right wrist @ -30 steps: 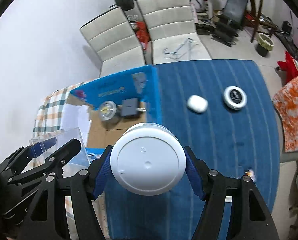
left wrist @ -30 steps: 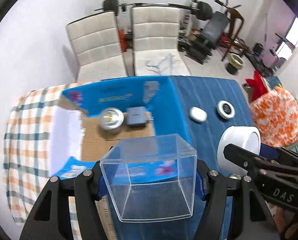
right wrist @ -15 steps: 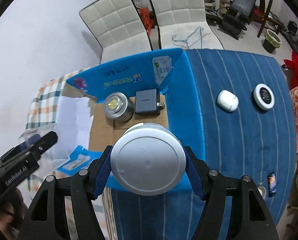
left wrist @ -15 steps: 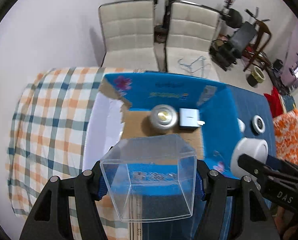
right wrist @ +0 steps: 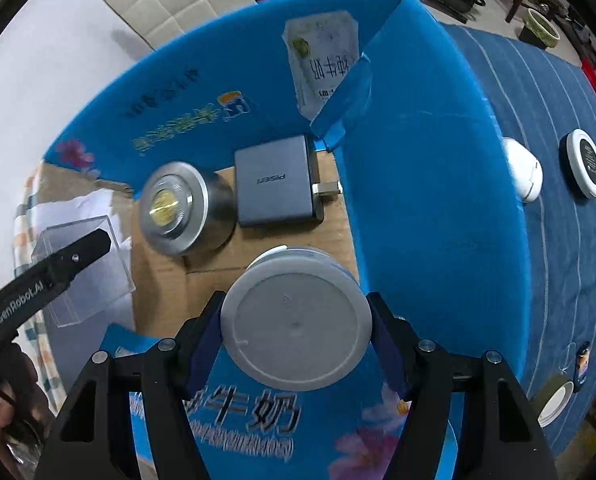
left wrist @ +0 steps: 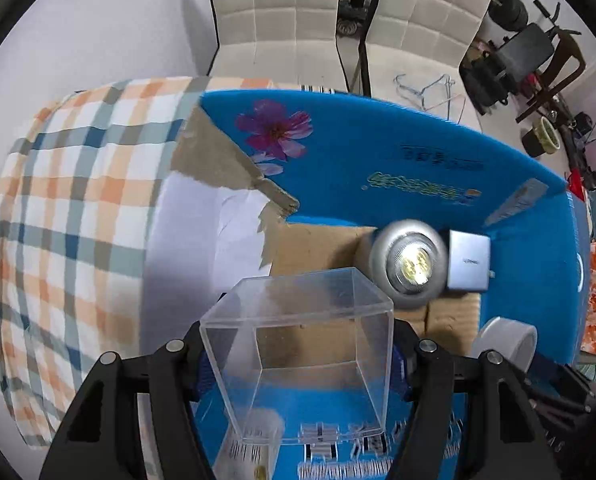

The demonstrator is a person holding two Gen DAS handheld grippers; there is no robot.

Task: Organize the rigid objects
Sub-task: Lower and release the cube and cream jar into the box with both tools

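Since a moment ago both my tongs have come forward over the blue cardboard box (right wrist: pixel 437 184), which now fills the space ahead of them; earlier it lay farther ahead, with more of the blue striped surface (right wrist: pixel 569 264) showing. Its flaps carry blue-and-yellow print and Chinese characters I can only partly read, a purple flower (left wrist: pixel 276 130) on the far wall, and a white label (right wrist: pixel 321 64) in the far right corner.

My left tongs (left wrist: pixel 296 354) are clamped on the clear plastic cube (left wrist: pixel 298 344), held above the near left of the box floor. My right tongs (right wrist: pixel 296 320) squeeze the white round container (right wrist: pixel 296 316), its lid facing me, over the near edge of the box.

Just beyond the container lies the grey charger (right wrist: pixel 276 182), marked "PISEN", plug pointing right. The round metal puck light (right wrist: pixel 176 208) touches its left side.

Right of the box, on the surface, sit the white earbud case (right wrist: pixel 523 176) and the black-and-white disc (right wrist: pixel 583 162).

The left tongs' arm reads "GenRobot.AI".
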